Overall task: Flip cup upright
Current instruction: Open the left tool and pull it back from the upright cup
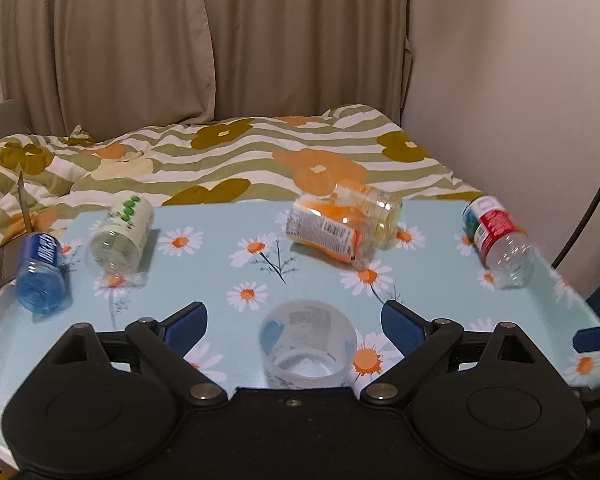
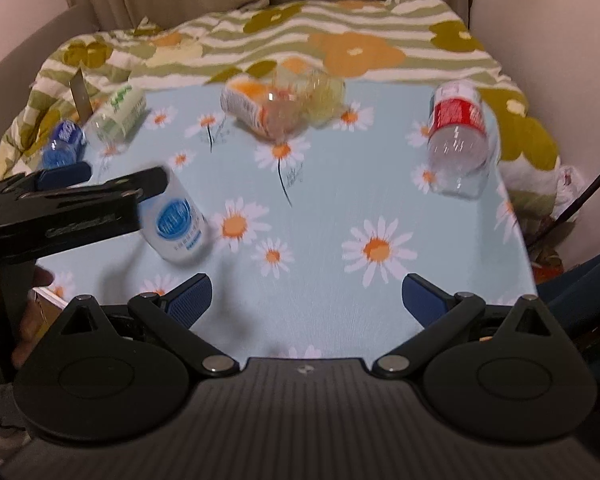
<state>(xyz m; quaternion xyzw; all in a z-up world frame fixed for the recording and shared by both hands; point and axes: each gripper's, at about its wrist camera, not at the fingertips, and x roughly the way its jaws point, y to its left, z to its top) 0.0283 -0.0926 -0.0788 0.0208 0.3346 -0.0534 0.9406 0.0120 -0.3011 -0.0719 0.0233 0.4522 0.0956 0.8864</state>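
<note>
Several plastic cups lie on the daisy-print tablecloth [image 1: 228, 256]. A white cup with a blue logo [image 1: 307, 344] sits between the open jaws of my left gripper [image 1: 294, 320], untouched by the pads; it also shows in the right wrist view [image 2: 178, 222], partly behind the left gripper [image 2: 76, 184]. A blue cup [image 1: 40, 276], a green-dotted cup [image 1: 120, 234], an orange cup [image 1: 326, 228] against a yellowish one [image 1: 380, 210], and a red-labelled cup [image 1: 498, 236] lie on their sides. My right gripper [image 2: 306, 300] is open and empty above the cloth.
A striped flower-print blanket [image 1: 236, 152] covers the bed behind the table. Curtains [image 1: 204, 40] hang at the back and a wall stands at the right. A dark cable [image 1: 588, 208] runs down at the right edge. The table's right edge [image 2: 524, 240] is near.
</note>
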